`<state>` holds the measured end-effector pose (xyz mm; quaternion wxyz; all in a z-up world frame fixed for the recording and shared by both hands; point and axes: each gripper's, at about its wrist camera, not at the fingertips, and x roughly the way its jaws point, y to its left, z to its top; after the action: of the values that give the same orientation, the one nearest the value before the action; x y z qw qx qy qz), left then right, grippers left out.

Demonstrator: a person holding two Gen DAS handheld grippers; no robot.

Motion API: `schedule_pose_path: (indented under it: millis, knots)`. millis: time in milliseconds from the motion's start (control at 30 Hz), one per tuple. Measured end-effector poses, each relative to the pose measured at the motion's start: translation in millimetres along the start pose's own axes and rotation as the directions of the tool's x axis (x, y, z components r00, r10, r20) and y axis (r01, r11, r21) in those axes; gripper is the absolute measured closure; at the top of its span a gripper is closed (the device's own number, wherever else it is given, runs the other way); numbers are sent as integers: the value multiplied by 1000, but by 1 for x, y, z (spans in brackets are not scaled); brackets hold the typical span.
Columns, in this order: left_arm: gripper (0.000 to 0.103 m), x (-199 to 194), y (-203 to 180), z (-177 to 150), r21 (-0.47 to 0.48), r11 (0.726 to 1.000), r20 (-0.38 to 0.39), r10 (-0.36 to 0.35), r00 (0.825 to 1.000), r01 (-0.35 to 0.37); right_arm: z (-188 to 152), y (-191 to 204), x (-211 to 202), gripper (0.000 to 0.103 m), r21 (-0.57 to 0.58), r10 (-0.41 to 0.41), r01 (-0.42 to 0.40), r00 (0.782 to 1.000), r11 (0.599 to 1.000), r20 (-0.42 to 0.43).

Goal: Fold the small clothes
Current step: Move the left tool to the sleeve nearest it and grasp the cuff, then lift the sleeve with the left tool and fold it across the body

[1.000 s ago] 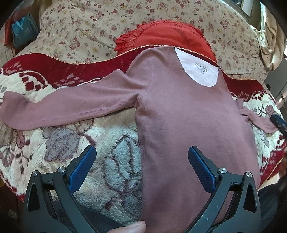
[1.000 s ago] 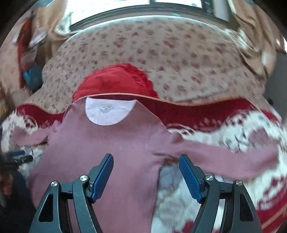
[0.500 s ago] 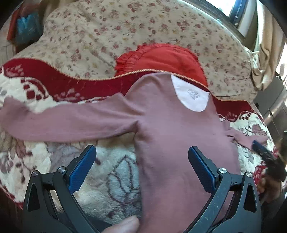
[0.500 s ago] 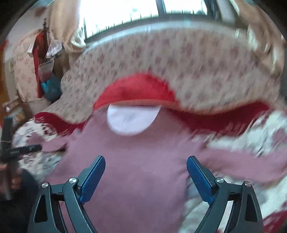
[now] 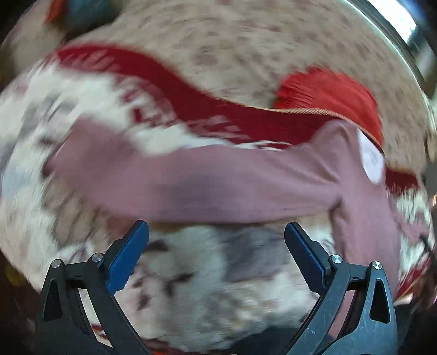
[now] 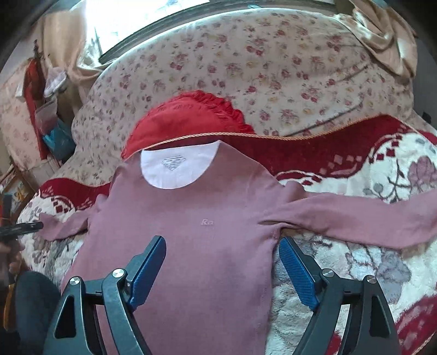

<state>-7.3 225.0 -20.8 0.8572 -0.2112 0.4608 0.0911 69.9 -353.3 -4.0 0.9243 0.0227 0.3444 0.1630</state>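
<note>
Right gripper [image 6: 222, 270] fingers apart, empty, over the lower body of the mauve shirt [image 6: 191, 245]. Left gripper [image 5: 217, 255] fingers apart too, empty, near the left sleeve [image 5: 191, 180]; that view is blurred. Shirt lies flat on the floral blanket [image 6: 382, 259], both sleeves spread. Red cushion [image 6: 185, 120] beyond the collar, floral sofa back [image 6: 273, 68] farthest.

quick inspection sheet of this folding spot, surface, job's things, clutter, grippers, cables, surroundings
surface: plush red and cream floral blanket over a floral-print sofa
job's things: mauve long-sleeved top spread flat, front up, both sleeves out, unfolded
clutter: red frilled cushion behind the collar
grippers: left hand-held gripper open, empty, view blurred; right hand-held gripper open, empty, above the top's body
cables: nothing seen
surroundings: bright window, beige curtain, hanging items at far left
</note>
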Motion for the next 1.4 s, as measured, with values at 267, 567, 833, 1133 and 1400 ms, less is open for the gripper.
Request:
schedule_pose_path:
  millis: [267, 567, 833, 1133, 1400]
  knots:
    - [3, -14, 109, 8, -320, 946, 82, -19, 996, 44, -5, 16, 12, 20, -89, -38, 35, 998, 995, -40]
    - [1, -4, 120, 34, -416, 873, 180, -193, 965, 252, -7, 20, 18, 20, -116, -58, 51, 997, 992, -55]
    - [7, 7, 109, 39, -369, 900, 280, -130, 951, 231, -7, 21, 17, 20, -126, -52, 45, 997, 991, -51]
    - [61, 11, 110, 29, -374, 924, 261, 19, 965, 83, -6, 18, 14, 20, -114, -50, 44, 998, 992, -44]
    - [101, 5, 115, 17, -412, 910, 252, 59, 966, 52, -6, 18, 13, 20, -115, -52, 47, 998, 992, -39]
